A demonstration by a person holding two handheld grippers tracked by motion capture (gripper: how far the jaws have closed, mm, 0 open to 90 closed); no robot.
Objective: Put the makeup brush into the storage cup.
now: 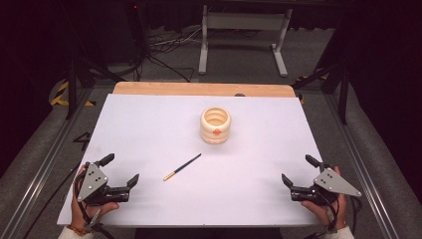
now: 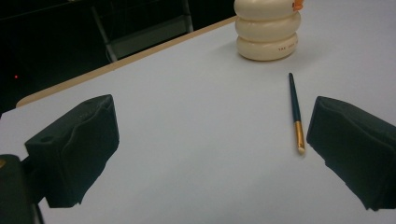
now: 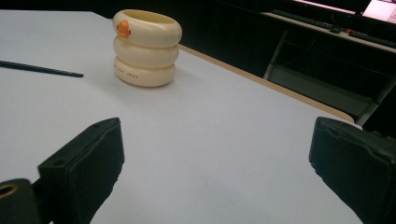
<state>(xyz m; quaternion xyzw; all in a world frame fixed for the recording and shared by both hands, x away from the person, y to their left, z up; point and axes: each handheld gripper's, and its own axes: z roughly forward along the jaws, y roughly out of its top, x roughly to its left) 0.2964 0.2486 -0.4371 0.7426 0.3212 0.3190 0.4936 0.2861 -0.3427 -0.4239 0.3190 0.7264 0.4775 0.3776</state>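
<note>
The cream ribbed pen holder (image 1: 215, 125) is showing a smooth, glossy plastic-looking skin with a small orange patch. The brush (image 1: 182, 167) is looking dark and slightly shiny, with a brassy metallic end. The white sheet (image 1: 149, 139) is lying matt and smooth over a bare wooden tabletop (image 1: 199, 89). The gripper pads (image 2: 79, 149) are appearing matt black and rubbery.

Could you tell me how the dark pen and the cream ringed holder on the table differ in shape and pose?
The pen is thin and straight and lies flat; the holder is squat, built of stacked rounded rings, and stands upright with its mouth open upward. The pen is dark with a gold end; the holder is cream with a small orange mark. Both rest apart on the white table, untouched by either gripper.
</note>
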